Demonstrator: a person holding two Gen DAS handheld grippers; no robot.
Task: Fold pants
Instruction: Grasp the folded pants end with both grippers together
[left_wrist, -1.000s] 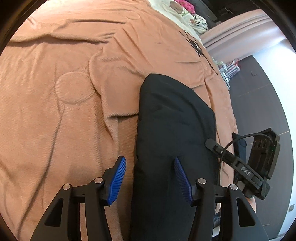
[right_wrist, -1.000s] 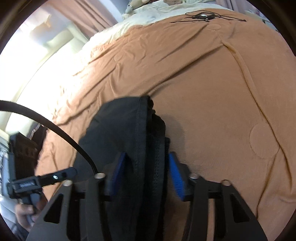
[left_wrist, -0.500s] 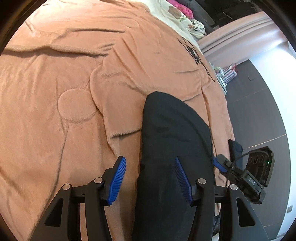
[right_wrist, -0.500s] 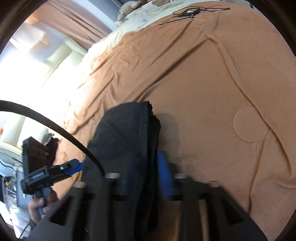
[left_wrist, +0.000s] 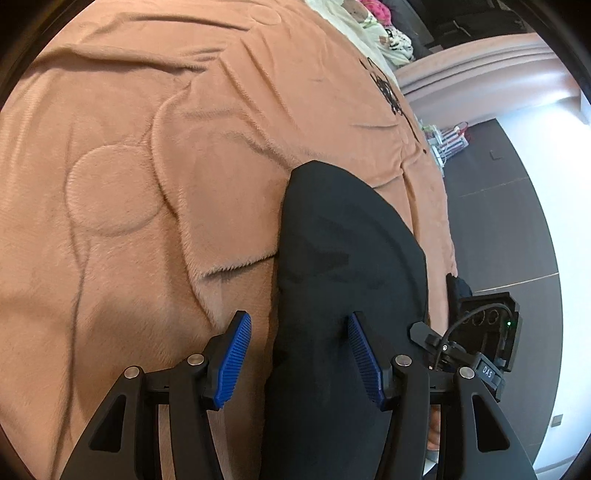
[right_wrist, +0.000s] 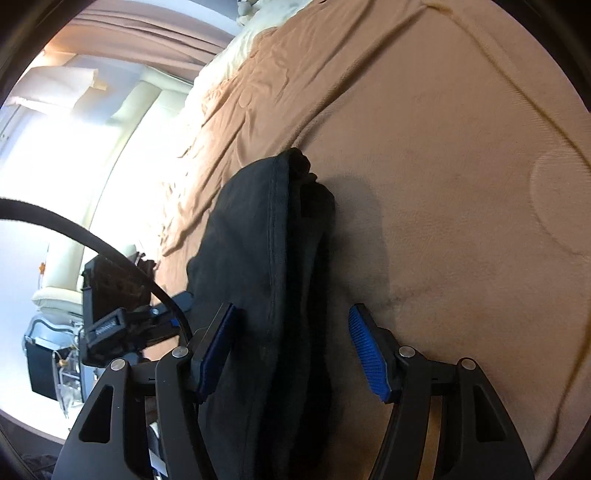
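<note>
Black pants (right_wrist: 266, 280) sit bundled mid-frame on the blanket (right_wrist: 443, 155); right gripper (right_wrist: 291, 350) just let go, jaws spread, left gripper (left_wrist: 299, 354) spread too — fold released.

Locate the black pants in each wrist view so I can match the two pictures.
Left wrist: the black pants run from centre to the bottom edge, right of middle, passing between the open left gripper fingers.
Right wrist: the pants lie centre-left down to the bottom edge, between the open right gripper fingers.
Shared landmark: the orange blanket, with its stitched circle left of the pants in the left view and at the right edge in the right view.
</note>
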